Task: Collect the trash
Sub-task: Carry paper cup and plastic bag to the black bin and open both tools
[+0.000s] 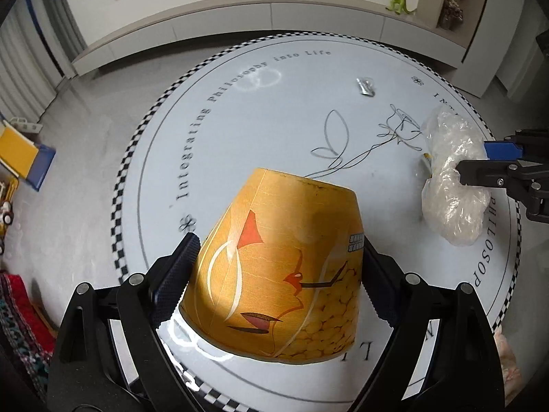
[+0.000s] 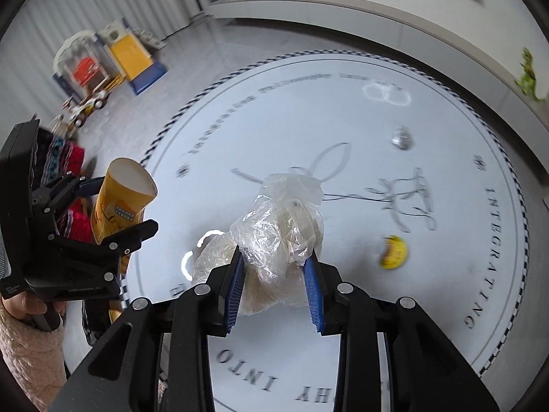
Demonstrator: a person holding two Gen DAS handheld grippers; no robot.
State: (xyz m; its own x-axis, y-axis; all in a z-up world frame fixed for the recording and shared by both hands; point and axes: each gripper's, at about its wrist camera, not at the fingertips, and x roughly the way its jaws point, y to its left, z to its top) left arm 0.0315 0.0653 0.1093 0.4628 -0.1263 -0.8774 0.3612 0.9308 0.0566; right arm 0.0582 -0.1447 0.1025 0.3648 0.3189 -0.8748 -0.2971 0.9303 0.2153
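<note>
Round white mat (image 1: pixel 260 110) with printed lettering and a checkered rim lay on a grey floor, toys at the far left edge, low white cabinet behind. Left gripper (image 1: pixel 278 267) had its jaws spread wide, clamped on an orange paper cup (image 1: pixel 281 261), held clear of the mat, base pointing away from the wrist. Right gripper (image 2: pixel 274 274) stood about a third open, pinching a crumpled clear plastic bag (image 2: pixel 278 226), limp and wrinkled. Both pickups looked done; next move likely needs carrying both to a bin, none in view. A foil scrap (image 1: pixel 365 86) and a yellow piece (image 2: pixel 394 248) lay on the mat's right side.
</note>
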